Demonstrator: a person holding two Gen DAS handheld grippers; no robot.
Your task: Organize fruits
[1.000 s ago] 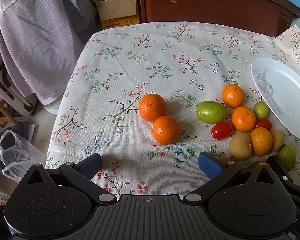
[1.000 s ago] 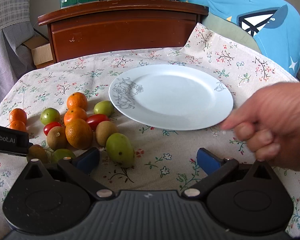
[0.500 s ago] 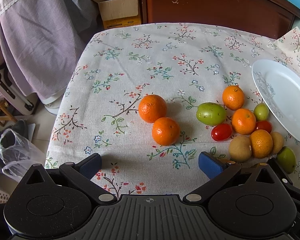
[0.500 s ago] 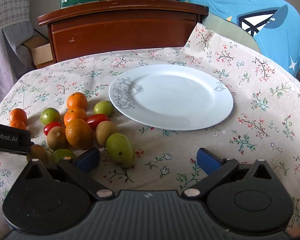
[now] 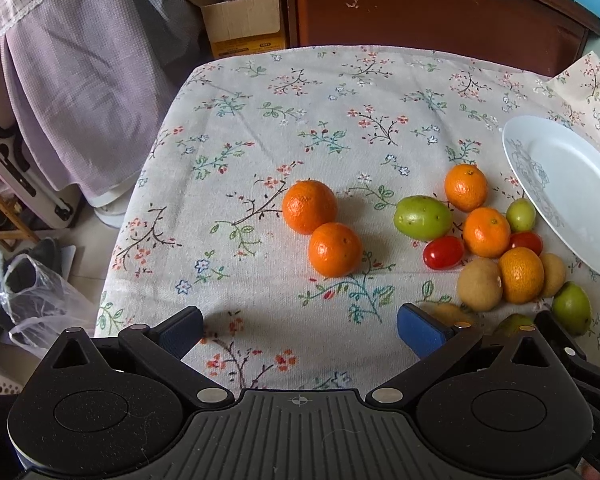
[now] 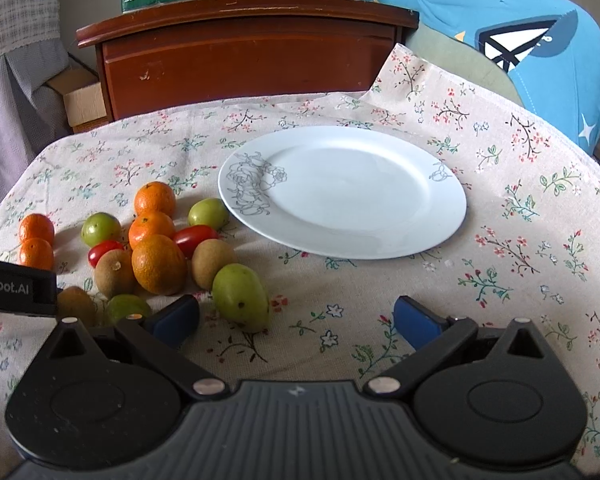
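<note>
A white plate (image 6: pixel 342 194) with nothing on it lies on the floral cloth; its edge (image 5: pixel 568 184) shows at the right of the left wrist view. Left of it sits a cluster of fruit: several oranges (image 6: pixel 158 258), kiwis (image 6: pixel 212 262), green fruits (image 6: pixel 240 296) and two cherry tomatoes (image 6: pixel 194 238). Two oranges (image 5: pixel 334 249) lie apart, ahead of my left gripper (image 5: pixel 300 330), which is open with nothing in it. My right gripper (image 6: pixel 296 318) is open too, low over the cloth, its left finger beside a large green fruit.
A dark wooden cabinet (image 6: pixel 244 64) stands behind the table. A blue cushion (image 6: pixel 532 52) lies at the back right. At the table's left edge hang purple cloths (image 5: pixel 80 92), with a cardboard box (image 5: pixel 244 20) and a plastic bag (image 5: pixel 32 304) on the floor.
A hand that was at the plate's right rim one second ago has gone out of the right wrist view. Both grippers have barely moved.
</note>
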